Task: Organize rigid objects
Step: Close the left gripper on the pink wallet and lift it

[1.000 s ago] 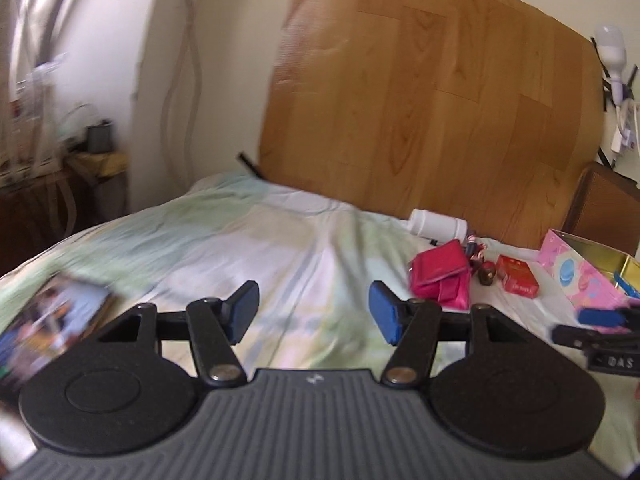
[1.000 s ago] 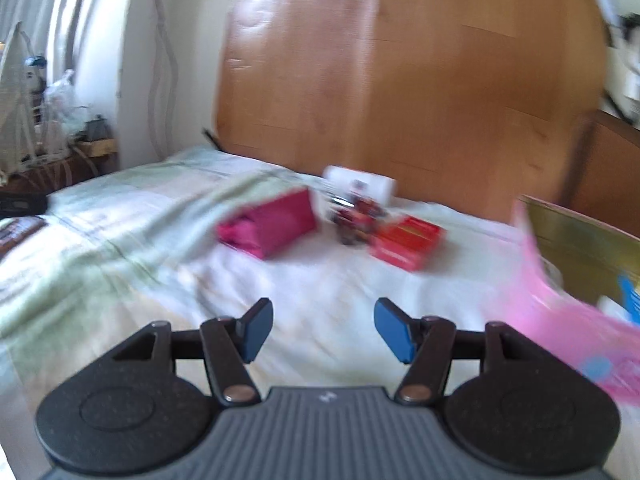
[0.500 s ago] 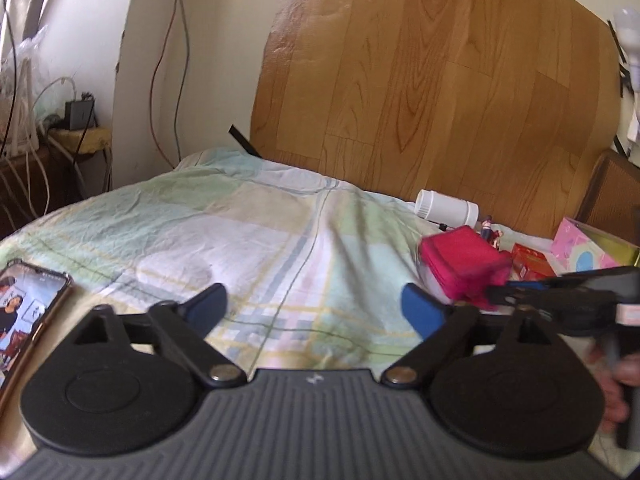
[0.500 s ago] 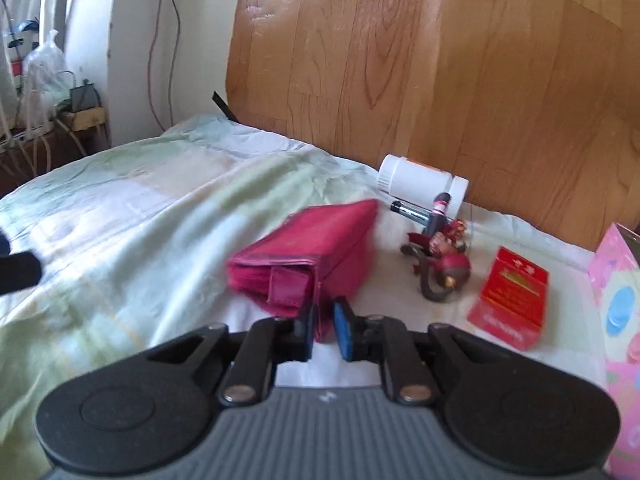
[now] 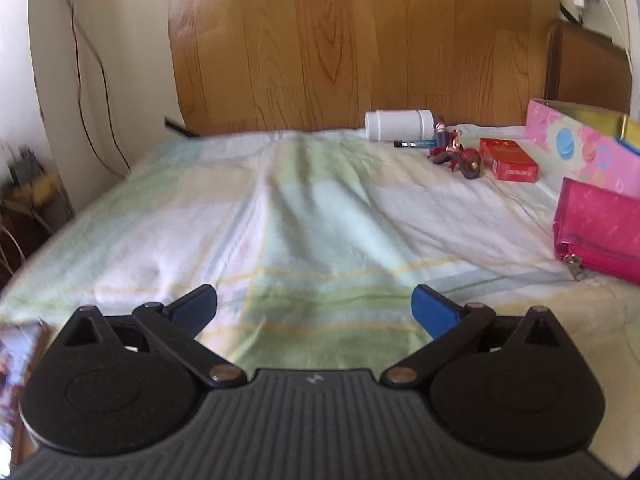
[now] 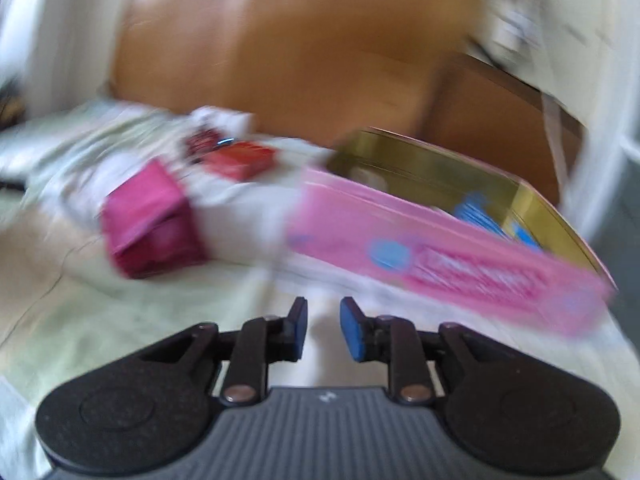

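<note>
Left wrist: bottle (image 5: 399, 125) lying crosswise

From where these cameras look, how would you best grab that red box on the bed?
Take the red box across its two long edges, coming from above. It lies flat on the sheet, so only its thin sides offer a hold, and the small figurine crowds its left.

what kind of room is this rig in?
Probably a bedroom: a bed with a pastel checked sheet, a wooden headboard against the wall, and personal clutter on the bedding, including a pink wallet and a white bottle.
</note>
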`<state>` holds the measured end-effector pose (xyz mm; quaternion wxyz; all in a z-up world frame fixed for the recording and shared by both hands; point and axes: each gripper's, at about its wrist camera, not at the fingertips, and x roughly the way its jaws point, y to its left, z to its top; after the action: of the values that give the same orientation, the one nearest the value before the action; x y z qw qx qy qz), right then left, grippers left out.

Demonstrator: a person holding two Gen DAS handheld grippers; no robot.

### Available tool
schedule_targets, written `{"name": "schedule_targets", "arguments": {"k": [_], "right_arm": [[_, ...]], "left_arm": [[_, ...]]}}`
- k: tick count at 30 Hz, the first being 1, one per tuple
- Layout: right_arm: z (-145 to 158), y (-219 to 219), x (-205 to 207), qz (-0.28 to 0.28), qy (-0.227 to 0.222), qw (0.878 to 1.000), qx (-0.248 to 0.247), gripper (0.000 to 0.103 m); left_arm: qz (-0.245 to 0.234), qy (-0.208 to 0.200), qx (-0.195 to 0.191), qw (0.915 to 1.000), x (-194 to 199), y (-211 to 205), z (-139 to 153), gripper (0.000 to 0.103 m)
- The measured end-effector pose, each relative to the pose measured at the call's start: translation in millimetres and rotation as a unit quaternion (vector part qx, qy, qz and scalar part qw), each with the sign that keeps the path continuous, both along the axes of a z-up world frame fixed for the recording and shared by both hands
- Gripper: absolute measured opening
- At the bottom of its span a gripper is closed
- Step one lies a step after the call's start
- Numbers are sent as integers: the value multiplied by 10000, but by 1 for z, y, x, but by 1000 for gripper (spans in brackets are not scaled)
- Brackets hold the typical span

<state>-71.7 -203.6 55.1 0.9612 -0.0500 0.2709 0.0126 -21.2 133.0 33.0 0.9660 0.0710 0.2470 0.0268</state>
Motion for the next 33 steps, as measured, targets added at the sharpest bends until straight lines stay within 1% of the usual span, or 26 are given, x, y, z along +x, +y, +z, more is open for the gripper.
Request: {"name": "schedule_targets", "arguments": {"k": [1, 2, 3, 4, 5, 7, 8, 10, 12, 14, 15, 16, 17, 19, 21, 22, 23, 28, 29, 31, 33], "right_arm": [[3, -8, -4, 72, -41, 9993, 372, 22], [5, -12, -7, 204, -85, 9973, 706, 22], [7, -12, -8, 330, -139, 9955, 881, 24], [9, -8, -9, 439, -203, 9943, 950, 25], [10, -4, -10, 559, -262, 9932, 983, 28], [8, 5, -10, 809, -257, 9903, 1103, 32], [7, 9, -9, 957, -229, 9878, 1208, 32], [4, 19, -9, 1195, -160, 9828, 1396, 32], [1, 25, -11, 1367, -120, 9791, 1501, 36], [-3, 29, -13, 1466, -100, 9770, 1545, 37], [-5, 31, -13, 1490, -82, 9760, 1584, 37], [-5, 31, -12, 1493, -66, 9753, 1628, 37], [-5, 32, -11, 1498, -55, 9745, 1670, 37], [-4, 32, -8, 1512, -62, 9731, 1740, 37], [-1, 29, -5, 1555, -71, 9705, 1842, 37], [0, 29, -3, 1580, -69, 9691, 1894, 37], [1, 29, 0, 1607, -55, 9675, 1950, 37], [1, 35, 33, 1682, 153, 9575, 2337, 37], [-1, 35, 41, 1661, 281, 9543, 2467, 34], [-5, 34, 49, 1653, 453, 9473, 2706, 12], [-8, 26, 48, 1610, 488, 9443, 2829, 12]], "left_arm": [[-36, -73, -57, 10000, -2, -4, 3, 103], [-104, -136, -229, 9996, -3, -8, 7, 103], [-179, -202, -408, 9988, -4, -13, 11, 103], [-255, -302, -541, 9978, -6, -20, 14, 103], [-320, -434, -593, 9968, -8, -28, 16, 103], [-378, -685, -557, 9954, -9, -46, 14, 103], [-394, -680, -552, 9954, -9, -54, 12, 103], [-547, -506, -549, 9957, -7, -66, 4, 103], [-672, -253, -205, 9972, -6, -78, -2, 103], [-663, -129, 36, 9977, -4, -84, -4, 103], [-634, 34, 133, 9979, -1, -86, -7, 103], [-596, 289, 239, 9975, 2, -87, -10, 103], [-593, 371, 197, 9974, 3, -85, -10, 103], [-595, 514, -55, 9969, 3, -74, -11, 103], [-607, 749, -551, 9938, 5, -59, -12, 103], [-687, 763, -605, 9929, 3, -55, -12, 103], [-784, 780, -496, 9926, 0, -57, -13, 103], [-869, 690, -600, 9920, -8, -53, -12, 103], [-875, 607, -679, 9920, -9, -52, -10, 103], [-797, 245, -853, 9929, -14, -48, -2, 103], [-870, -80, -973, 9914, -16, -48, 8, 103]]}}
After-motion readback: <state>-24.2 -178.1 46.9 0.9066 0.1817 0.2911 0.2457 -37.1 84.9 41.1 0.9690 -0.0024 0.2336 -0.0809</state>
